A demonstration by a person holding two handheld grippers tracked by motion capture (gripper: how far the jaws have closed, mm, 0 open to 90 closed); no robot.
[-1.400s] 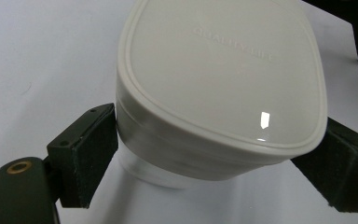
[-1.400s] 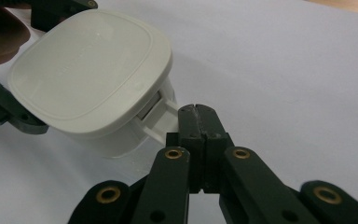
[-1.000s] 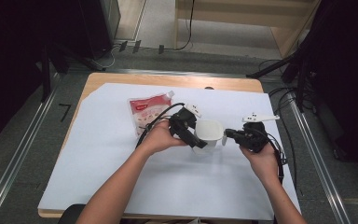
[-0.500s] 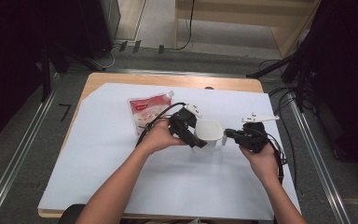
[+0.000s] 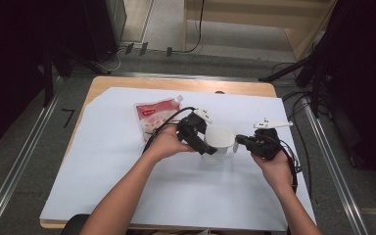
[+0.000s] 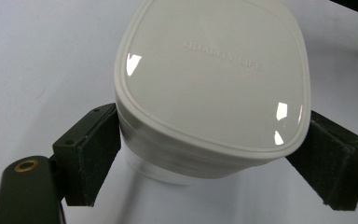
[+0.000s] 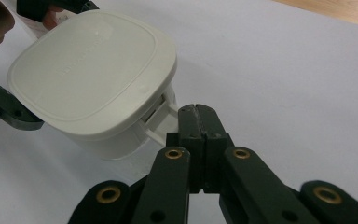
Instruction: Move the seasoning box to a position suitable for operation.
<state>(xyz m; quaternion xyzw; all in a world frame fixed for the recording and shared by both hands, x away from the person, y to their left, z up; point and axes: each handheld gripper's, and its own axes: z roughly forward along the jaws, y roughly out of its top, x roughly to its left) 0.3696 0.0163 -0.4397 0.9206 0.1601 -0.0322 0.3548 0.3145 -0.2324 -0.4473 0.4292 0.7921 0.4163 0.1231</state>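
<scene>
High view: a white lidded container [image 5: 219, 140] stands mid-table [image 5: 127, 196] on white paper, between two hand-held grippers; a red-and-white pouch [image 5: 155, 119] lies well behind.

Left gripper view: the left gripper [image 6: 205, 154] has its fingers [image 6: 91, 154] clamped on the container's [image 6: 209, 88] sides just under the lid.

Right gripper view: the right gripper [image 7: 197, 122] has its fingers pressed fully together at the container's [image 7: 93, 70] side tab [image 7: 161, 122] (whether they pinch it is unclear). The container looks like light, rigid, glossy plastic, likely slippery; the flat sides seem the surest hold.

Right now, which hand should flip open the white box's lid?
Probably the right. Its gripper, shut, sits by the latch tab at the box side, apparently pinching it. The left gripper clamps the box's sides, so it steadies it.
</scene>
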